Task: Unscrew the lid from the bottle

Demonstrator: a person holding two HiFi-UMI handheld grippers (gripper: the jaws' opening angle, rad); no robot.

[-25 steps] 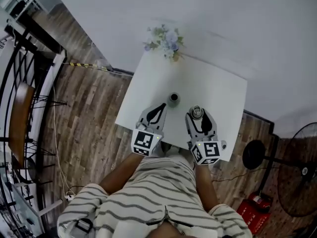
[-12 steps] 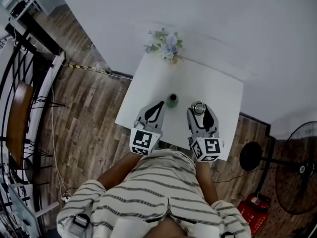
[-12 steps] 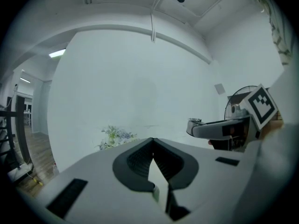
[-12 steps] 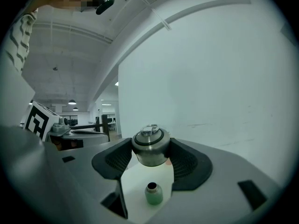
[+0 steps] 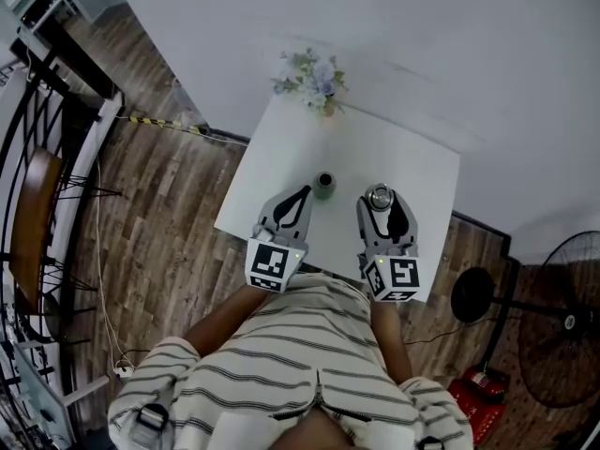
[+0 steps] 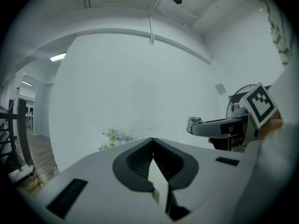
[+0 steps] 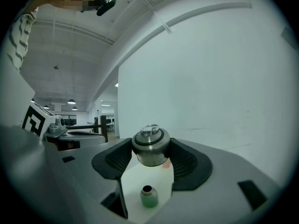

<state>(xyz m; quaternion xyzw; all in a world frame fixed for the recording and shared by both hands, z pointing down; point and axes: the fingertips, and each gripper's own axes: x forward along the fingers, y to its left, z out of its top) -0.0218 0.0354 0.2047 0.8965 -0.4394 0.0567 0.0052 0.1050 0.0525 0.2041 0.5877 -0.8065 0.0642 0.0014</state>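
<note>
step: lid off bottle, unscrewing looks done. right gripper (image 5: 380, 199) grips steel lid (image 7: 150, 147), held clear above white table (image 5: 412, 162). left gripper (image 5: 302, 196) clenched, nothing between jaws. green bottle (image 5: 324, 185) stands upright on table, near left gripper tip, mouth open; contents not visible. next, likely: set lid down beside bottle, release gently.

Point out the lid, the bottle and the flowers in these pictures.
lid (image 7: 150, 148): right gripper view, on its rounded metal side.
bottle (image 7: 149, 199): right gripper view, on its green body.
flowers (image 5: 312, 76): head view, on the middle of the bunch.
</note>
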